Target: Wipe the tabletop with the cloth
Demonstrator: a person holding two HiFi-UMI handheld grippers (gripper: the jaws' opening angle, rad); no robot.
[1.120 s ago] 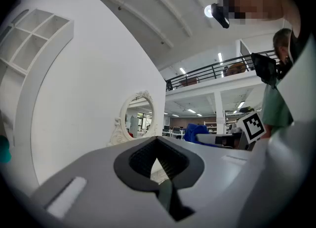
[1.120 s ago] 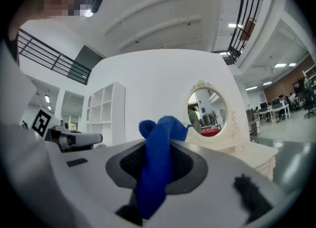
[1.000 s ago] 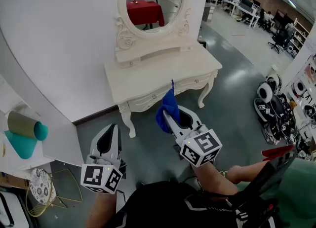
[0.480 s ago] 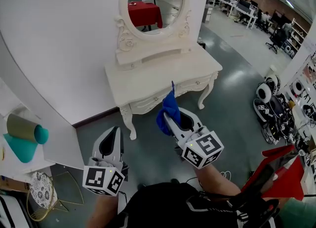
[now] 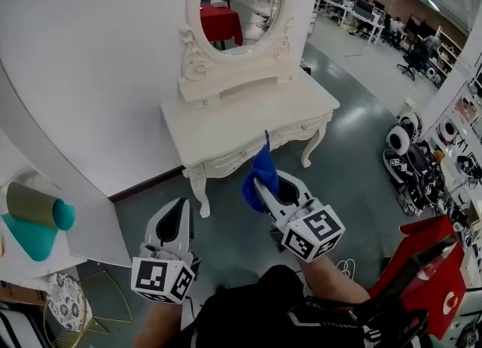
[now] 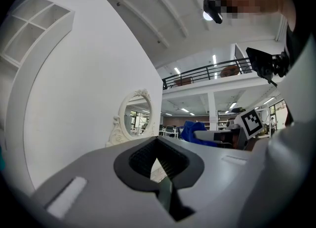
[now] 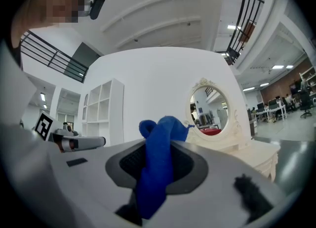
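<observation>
Blue cloth [image 5: 258, 172] in right gripper [image 5: 262, 187], gripped end hidden

1. The right gripper [image 5: 258, 182] holds a blue cloth [image 5: 262, 169] in its jaws; the cloth bunches up above them.
2. The left gripper [image 5: 178, 207] sits lower and to the left, apart from the cloth.
3. Both grippers are over the grey floor [image 5: 354, 151], near the front edge of the white dressing table [image 5: 248, 109].
4. An oval mirror [image 5: 235, 0] stands at the table's rear, against the white wall [image 5: 90, 60].
5. A red case [image 5: 425, 271] stands at lower right.
</observation>
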